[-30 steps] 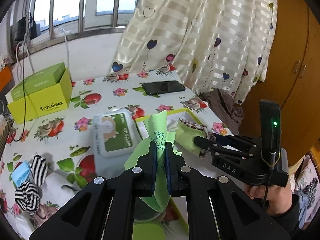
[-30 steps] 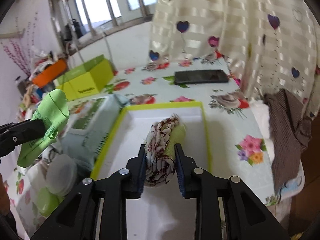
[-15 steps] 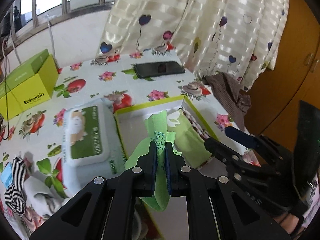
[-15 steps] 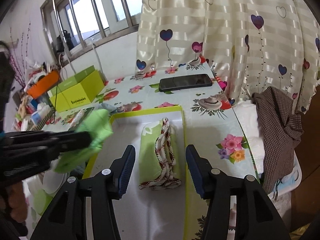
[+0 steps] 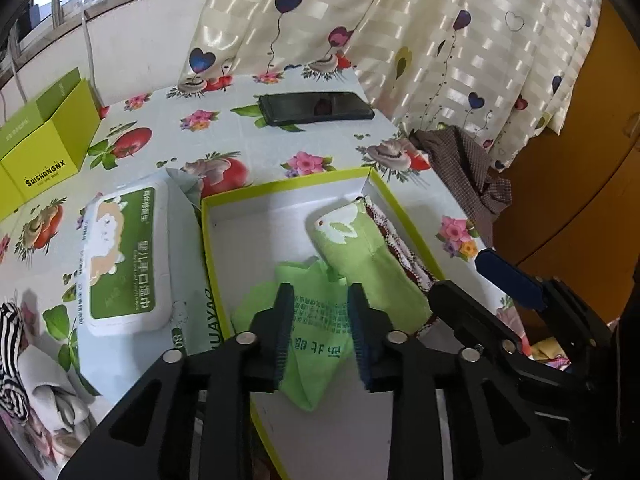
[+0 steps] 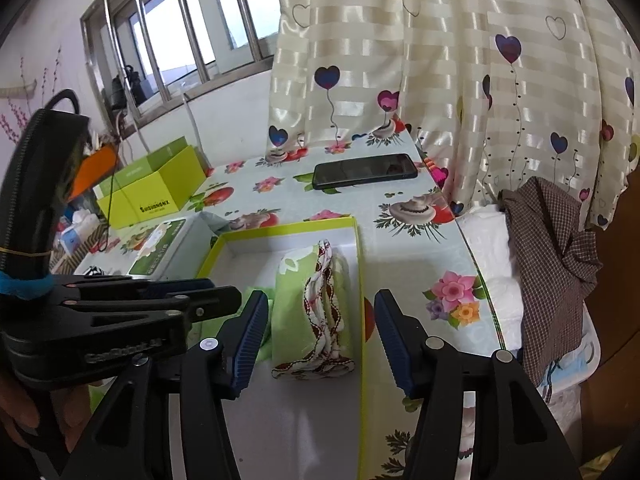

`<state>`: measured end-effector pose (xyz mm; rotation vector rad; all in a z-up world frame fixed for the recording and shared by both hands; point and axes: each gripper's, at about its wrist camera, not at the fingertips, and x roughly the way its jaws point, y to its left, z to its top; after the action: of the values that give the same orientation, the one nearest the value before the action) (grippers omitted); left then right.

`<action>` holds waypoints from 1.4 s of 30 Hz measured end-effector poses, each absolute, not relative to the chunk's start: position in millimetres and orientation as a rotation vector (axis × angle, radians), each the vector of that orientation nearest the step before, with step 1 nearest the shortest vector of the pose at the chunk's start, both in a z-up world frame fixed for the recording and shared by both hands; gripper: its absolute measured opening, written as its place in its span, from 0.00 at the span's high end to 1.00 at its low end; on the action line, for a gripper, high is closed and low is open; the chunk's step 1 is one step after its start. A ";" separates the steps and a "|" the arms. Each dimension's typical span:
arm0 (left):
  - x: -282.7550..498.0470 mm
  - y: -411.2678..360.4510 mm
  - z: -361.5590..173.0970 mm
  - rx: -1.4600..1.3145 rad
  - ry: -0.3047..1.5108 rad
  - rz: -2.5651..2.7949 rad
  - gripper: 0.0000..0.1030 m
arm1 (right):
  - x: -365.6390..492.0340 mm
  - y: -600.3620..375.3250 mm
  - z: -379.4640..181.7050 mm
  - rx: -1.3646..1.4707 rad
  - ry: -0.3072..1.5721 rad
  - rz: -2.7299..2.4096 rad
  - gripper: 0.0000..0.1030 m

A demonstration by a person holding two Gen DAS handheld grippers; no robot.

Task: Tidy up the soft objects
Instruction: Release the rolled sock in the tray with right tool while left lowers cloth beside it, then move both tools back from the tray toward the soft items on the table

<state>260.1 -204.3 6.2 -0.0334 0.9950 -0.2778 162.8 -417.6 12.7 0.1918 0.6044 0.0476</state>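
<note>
Green cloth (image 5: 320,320) with printed text lies crumpled inside the yellow-rimmed box (image 5: 288,192), on its white floor, between the spread fingers of the left gripper (image 5: 320,332); jaws apart, nothing pinched, released. Folded green towel (image 5: 368,256) with a red and white patterned edge sits in the same box, just right of the cloth, along the right wall. Right wrist view: right gripper (image 6: 320,332) also wide open, hanging above the towel (image 6: 316,312), not touching it. Left gripper body crosses in at the left of that view, the cloth (image 6: 256,300) peeking out behind it. Wet wipes pack (image 5: 120,256) lies just left of the box, touching its wall. Black phone (image 5: 316,108) flat on the flowered tablecloth (image 5: 240,140) further back. Lime cardboard box (image 5: 44,136) at far left. Striped socks (image 5: 12,360) at the left edge. Brown checked cloth (image 6: 556,264) hangs off the table's right side by the curtain (image 6: 440,60)
</note>
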 end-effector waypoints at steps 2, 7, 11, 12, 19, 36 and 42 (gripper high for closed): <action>253.8 -200.8 12.8 -0.040 0.975 -0.286 0.70 | 161.6 -417.6 13.8 0.193 0.597 0.050 0.45; 230.8 -191.5 34.4 -0.049 0.903 -0.302 0.70 | 157.4 -414.3 17.4 0.186 0.589 0.062 0.41; 203.9 -181.6 54.3 -0.032 0.823 -0.313 0.70 | 141.7 -403.6 27.6 0.169 0.559 0.076 0.36; 198.2 -179.0 58.5 -0.032 0.805 -0.320 0.70 | 136.0 -399.4 30.4 0.159 0.549 0.079 0.34; 161.1 -161.7 68.7 -0.021 0.742 -0.332 0.70 | 105.2 -368.4 42.2 0.102 0.531 0.106 0.31; 95.4 -117.8 65.0 -0.049 0.685 -0.343 0.70 | 52.5 -315.8 57.9 0.050 0.517 0.147 0.31; 73.4 -96.8 59.3 -0.051 0.672 -0.316 0.70 | 42.8 -292.2 59.6 0.024 0.519 0.193 0.31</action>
<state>73.4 -96.8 59.3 -0.0507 0.6725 -0.3162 42.8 -292.2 59.6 0.0235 0.5193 0.1926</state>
